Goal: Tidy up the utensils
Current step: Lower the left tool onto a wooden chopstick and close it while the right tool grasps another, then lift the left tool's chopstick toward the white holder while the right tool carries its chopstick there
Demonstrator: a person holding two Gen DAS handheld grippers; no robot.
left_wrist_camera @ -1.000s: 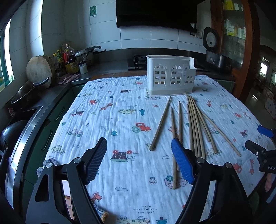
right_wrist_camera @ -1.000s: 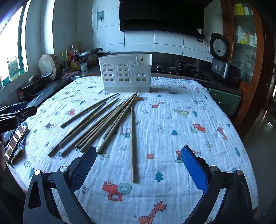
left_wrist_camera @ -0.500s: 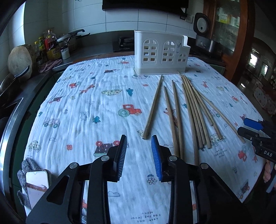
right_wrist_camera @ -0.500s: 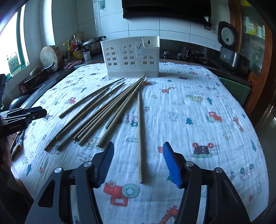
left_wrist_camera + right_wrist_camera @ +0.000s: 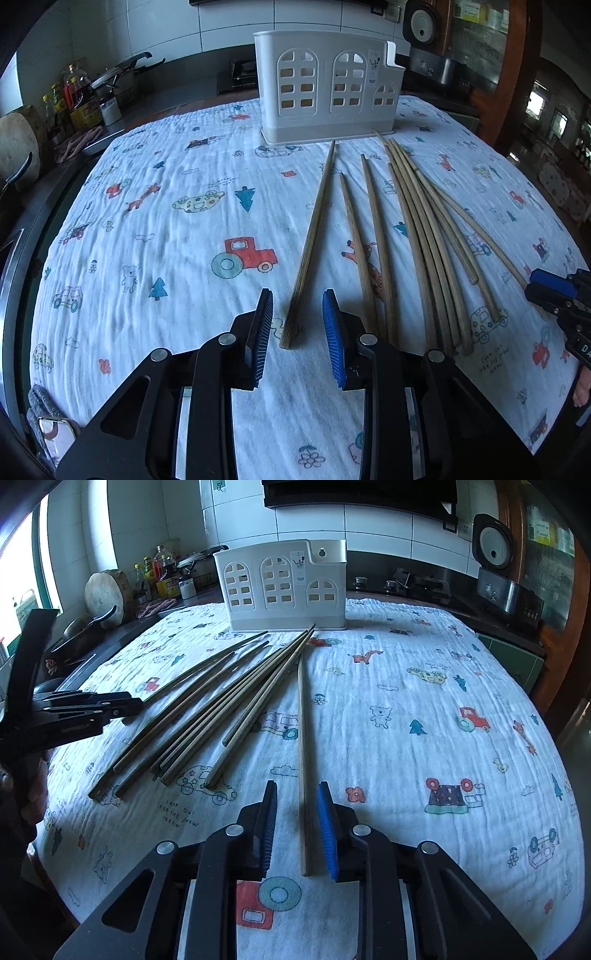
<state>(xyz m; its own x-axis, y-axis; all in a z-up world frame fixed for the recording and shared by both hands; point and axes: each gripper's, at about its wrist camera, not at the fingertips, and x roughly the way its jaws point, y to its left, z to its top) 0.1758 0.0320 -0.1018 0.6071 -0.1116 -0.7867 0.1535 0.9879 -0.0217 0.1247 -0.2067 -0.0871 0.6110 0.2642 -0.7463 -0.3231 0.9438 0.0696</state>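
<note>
None of the chopsticks is in the white holder yet, as far as its pierced front shows; all lie loose on the printed cloth, fanned out from just in front of the holder toward the near edge. So the sorting looks barely begun, with every stick still to be lifted and dropped in.

Each claw is set on one stick. The left gripper is narrowed, not closed, its blue pads on either side of the near end of the leftmost chopstick without touching it. The right gripper is likewise narrowed around the near end of the lone rightmost chopstick, a small gap showing on both sides.

Printed on the cloth near the sticks are the words "LOOK OUT FOR THE SNOW MOON". A small sticker on the holder is too small to read.
</note>
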